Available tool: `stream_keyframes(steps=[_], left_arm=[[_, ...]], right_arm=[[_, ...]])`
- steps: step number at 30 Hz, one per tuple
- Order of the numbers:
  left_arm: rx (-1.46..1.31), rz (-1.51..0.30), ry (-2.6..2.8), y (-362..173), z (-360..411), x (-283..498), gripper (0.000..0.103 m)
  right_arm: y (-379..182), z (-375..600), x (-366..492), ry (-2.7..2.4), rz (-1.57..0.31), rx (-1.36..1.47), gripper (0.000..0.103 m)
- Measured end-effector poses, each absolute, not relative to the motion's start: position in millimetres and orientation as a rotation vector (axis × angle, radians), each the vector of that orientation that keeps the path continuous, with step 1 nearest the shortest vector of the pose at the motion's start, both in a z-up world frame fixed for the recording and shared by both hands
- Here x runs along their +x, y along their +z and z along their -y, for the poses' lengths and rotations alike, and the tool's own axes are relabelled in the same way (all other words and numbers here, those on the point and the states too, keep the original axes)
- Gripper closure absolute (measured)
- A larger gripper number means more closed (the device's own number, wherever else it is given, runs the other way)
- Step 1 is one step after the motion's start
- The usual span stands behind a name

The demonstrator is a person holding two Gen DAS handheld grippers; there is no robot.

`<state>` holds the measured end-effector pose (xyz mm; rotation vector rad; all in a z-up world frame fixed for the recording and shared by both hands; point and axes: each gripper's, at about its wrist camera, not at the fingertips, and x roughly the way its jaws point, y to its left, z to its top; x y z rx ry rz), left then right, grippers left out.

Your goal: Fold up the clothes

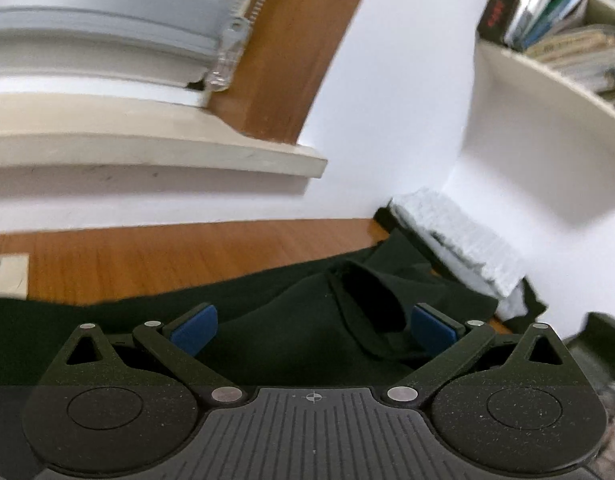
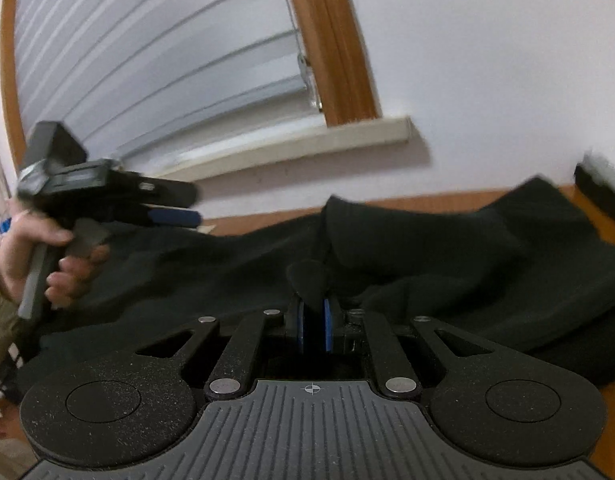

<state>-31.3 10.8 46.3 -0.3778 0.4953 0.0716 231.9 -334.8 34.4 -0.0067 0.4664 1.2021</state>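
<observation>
1. Nearest the right wrist camera, the right gripper [image 2: 313,322] is seen nearly closed, with a fold of the dark garment [image 2: 427,248] pinched between its blue pads [image 2: 327,324].
2. From the left wrist view, the left gripper [image 1: 313,330] is seen with its jaws spread wide and nothing clamped; dark cloth lies beneath and between the pads.
3. The garment is spread in rumpled folds across a wooden table [image 1: 147,256], beside a white wall.
4. A pale shelf [image 1: 547,80] at upper right is seen to hold books [image 1: 555,4], some upright and some stacked; titles cannot be read.
5. A person's hand [image 2: 39,256] is seen around the left gripper's handle, above the cloth.
</observation>
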Motion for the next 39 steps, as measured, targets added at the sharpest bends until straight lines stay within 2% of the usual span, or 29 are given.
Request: stream_keyframes(steps=[8, 14, 15, 16, 17, 18, 19, 23, 24, 25, 29, 30, 31, 32, 35, 38, 39], left_arm=[[-0.053, -0.62, 0.085, 43, 32, 51, 0.009], [0.051, -0.683, 0.01, 30, 51, 83, 0.027], [0.052, -0.682, 0.015, 28, 52, 85, 0.033], [0.05, -0.678, 0.015, 27, 52, 85, 0.057], [0.036, -0.671, 0.022, 28, 49, 84, 0.071], [-0.002, -0.645, 0.034, 34, 43, 79, 0.081], [-0.052, -0.602, 0.04, 43, 34, 70, 0.084], [-0.292, -0.326, -0.002, 90, -6, 9, 0.085], [-0.312, -0.308, 0.001, 96, -10, -5, 0.078], [-0.305, -0.325, 0.013, 95, -12, -14, 0.073], [-0.262, -0.431, 0.077, 79, -23, -41, 0.074], [-0.275, -0.428, 0.092, 77, -31, -49, 0.075], [-0.289, -0.415, 0.101, 78, -39, -58, 0.087], [-0.302, -0.401, 0.104, 83, -46, -67, 0.092], [-0.306, -0.356, 0.121, 100, -64, -92, 0.103], [-0.266, -0.378, 0.102, 116, -73, -102, 0.103], [-0.249, -0.407, 0.096, 114, -74, -102, 0.099]], right_arm=[[41, 363, 230, 1.192, -0.352, -0.068, 0.092], [49, 383, 236, 1.204, -0.333, -0.005, 0.092], [48, 380, 238, 1.207, -0.327, -0.006, 0.092], [50, 383, 239, 1.217, -0.33, 0.004, 0.092], [51, 385, 239, 1.227, -0.334, 0.014, 0.092], [52, 388, 239, 1.238, -0.337, 0.023, 0.092], [54, 391, 239, 1.248, -0.341, 0.033, 0.092], [73, 394, 217, 1.338, -0.314, 0.044, 0.093], [79, 393, 210, 1.368, -0.306, 0.051, 0.093], [82, 389, 201, 1.385, -0.308, 0.035, 0.093], [76, 361, 185, 1.449, -0.376, -0.007, 0.093], [76, 354, 184, 1.452, -0.386, -0.004, 0.093], [76, 347, 183, 1.454, -0.395, -0.001, 0.093], [79, 340, 184, 1.463, -0.409, 0.016, 0.093], [100, 321, 180, 1.476, -0.39, 0.022, 0.093], [130, 308, 169, 1.497, -0.329, 0.007, 0.094], [139, 303, 165, 1.489, -0.308, -0.013, 0.094]])
